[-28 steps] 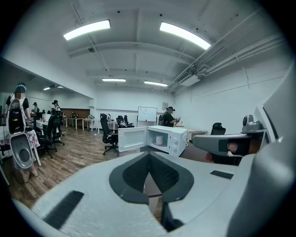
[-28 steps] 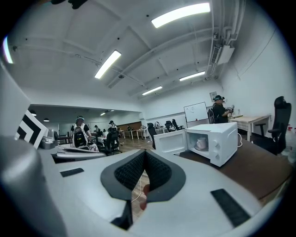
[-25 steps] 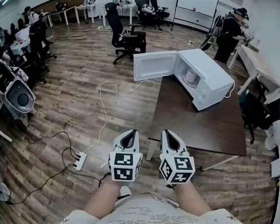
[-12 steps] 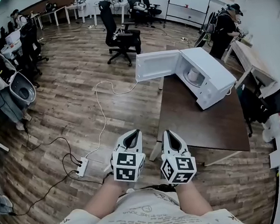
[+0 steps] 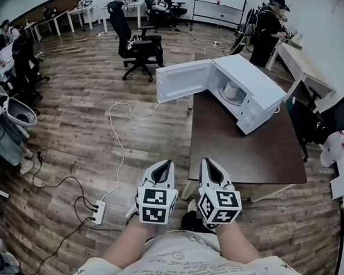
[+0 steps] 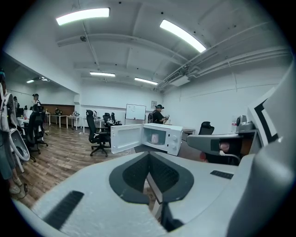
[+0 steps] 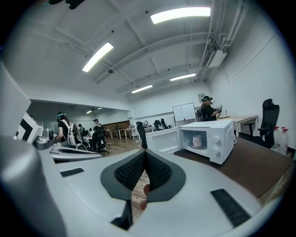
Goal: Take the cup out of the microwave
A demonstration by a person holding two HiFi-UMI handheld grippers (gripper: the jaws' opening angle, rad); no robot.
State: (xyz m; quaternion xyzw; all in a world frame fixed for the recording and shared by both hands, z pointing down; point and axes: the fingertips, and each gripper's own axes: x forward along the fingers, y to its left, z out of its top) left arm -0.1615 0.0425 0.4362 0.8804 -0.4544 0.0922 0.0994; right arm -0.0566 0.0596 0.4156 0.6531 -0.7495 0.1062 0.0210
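Note:
A white microwave (image 5: 249,93) stands on the far end of a dark brown table (image 5: 246,154), its door (image 5: 184,80) swung wide open to the left. A pale cup (image 5: 233,90) sits inside on the turntable; it also shows as the cup (image 6: 155,138) in the left gripper view and the cup (image 7: 197,141) in the right gripper view. My left gripper (image 5: 161,167) and right gripper (image 5: 206,164) are held side by side close to my body, short of the table's near edge. Both are shut with nothing between the jaws, far from the cup.
A white cable runs over the wooden floor to a power strip (image 5: 97,212) at my left. A black office chair (image 5: 133,44) stands behind the microwave door. A person (image 5: 264,25) works at a desk far right, and another black chair (image 5: 335,118) is beside the table.
The table and microwave have come nearer and slid leftward in the head view. Both grippers stay together in front of my body, still shut.

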